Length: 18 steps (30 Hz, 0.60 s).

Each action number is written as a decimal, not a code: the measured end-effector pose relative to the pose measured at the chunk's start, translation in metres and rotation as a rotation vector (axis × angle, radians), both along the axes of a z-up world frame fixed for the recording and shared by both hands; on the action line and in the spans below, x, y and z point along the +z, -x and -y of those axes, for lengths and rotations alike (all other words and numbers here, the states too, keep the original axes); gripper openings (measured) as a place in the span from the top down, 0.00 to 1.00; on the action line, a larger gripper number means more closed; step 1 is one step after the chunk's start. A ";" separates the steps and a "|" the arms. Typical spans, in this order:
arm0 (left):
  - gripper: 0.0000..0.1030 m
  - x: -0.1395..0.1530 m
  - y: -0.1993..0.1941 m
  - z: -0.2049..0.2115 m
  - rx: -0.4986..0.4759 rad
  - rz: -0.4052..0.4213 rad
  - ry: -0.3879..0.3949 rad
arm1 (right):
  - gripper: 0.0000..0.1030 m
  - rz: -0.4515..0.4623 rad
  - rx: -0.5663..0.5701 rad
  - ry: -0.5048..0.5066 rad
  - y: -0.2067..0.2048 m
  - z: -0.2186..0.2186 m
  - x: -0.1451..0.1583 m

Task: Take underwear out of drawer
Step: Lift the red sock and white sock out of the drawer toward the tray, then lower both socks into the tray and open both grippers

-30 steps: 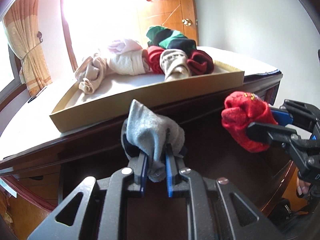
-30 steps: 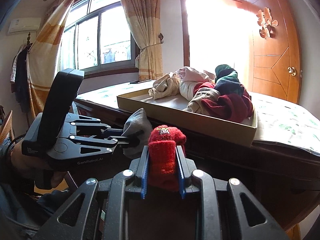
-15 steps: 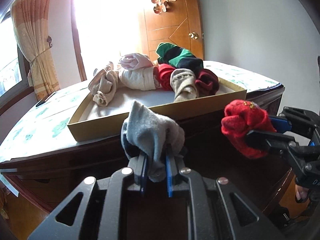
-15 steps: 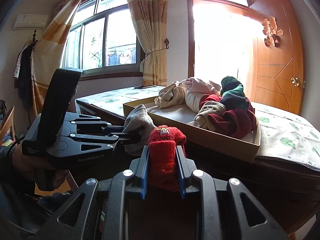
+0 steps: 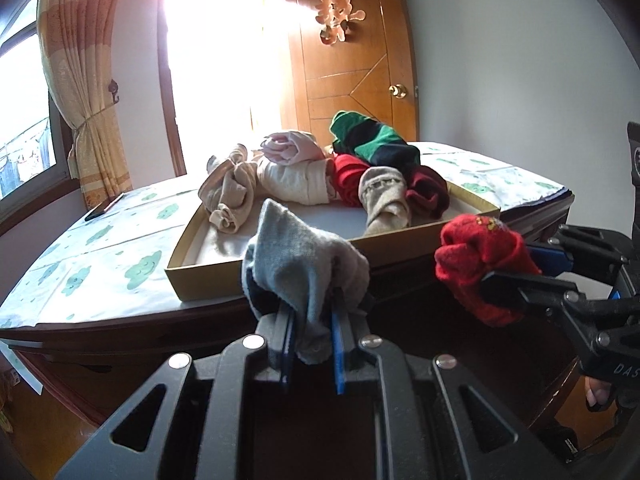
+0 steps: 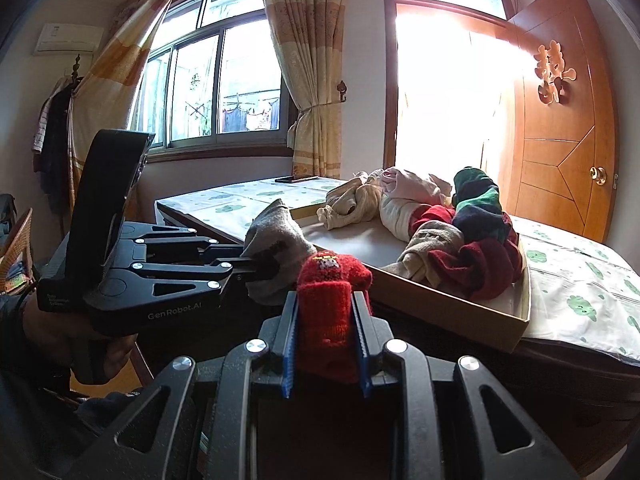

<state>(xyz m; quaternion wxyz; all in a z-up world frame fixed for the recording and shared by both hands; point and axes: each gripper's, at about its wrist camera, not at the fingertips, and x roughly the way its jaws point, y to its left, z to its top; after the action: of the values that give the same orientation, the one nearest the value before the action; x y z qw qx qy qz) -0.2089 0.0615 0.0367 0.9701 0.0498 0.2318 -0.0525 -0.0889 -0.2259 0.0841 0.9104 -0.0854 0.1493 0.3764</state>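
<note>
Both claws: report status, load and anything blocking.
Left claw shut on grey sock. Right claw shut on red sock. Both short of the cardboard tray edge; nothing between.

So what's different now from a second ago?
The left tongs have risen a little with the grey bundle, so the shallow box and its clothes pile sit lower in that view and more tabletop shows. Nothing was grabbed or dropped. The right tongs stayed almost still, clamped on the red bundle.
</note>
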 end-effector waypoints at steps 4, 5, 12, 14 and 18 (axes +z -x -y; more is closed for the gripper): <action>0.87 0.006 -0.003 -0.004 0.007 0.008 -0.003 | 0.75 0.009 0.005 -0.002 -0.006 -0.003 0.009; 0.87 0.007 -0.003 -0.005 0.010 0.010 -0.003 | 0.75 0.011 0.007 -0.002 -0.008 -0.005 0.012; 0.87 0.015 -0.008 -0.011 0.018 0.020 -0.008 | 0.75 0.021 0.016 -0.005 -0.016 -0.013 0.022; 0.87 0.018 -0.010 -0.012 0.019 0.023 -0.011 | 0.75 0.018 0.019 -0.009 -0.019 -0.014 0.024; 0.87 0.024 -0.014 -0.016 0.021 0.027 -0.004 | 0.75 0.011 0.021 -0.014 -0.027 -0.017 0.030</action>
<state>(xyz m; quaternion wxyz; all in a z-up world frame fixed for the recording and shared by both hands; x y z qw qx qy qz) -0.1949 0.0778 0.0610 0.9735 0.0500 0.2191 -0.0412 -0.0617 -0.2087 0.1140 0.9078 -0.0825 0.1407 0.3864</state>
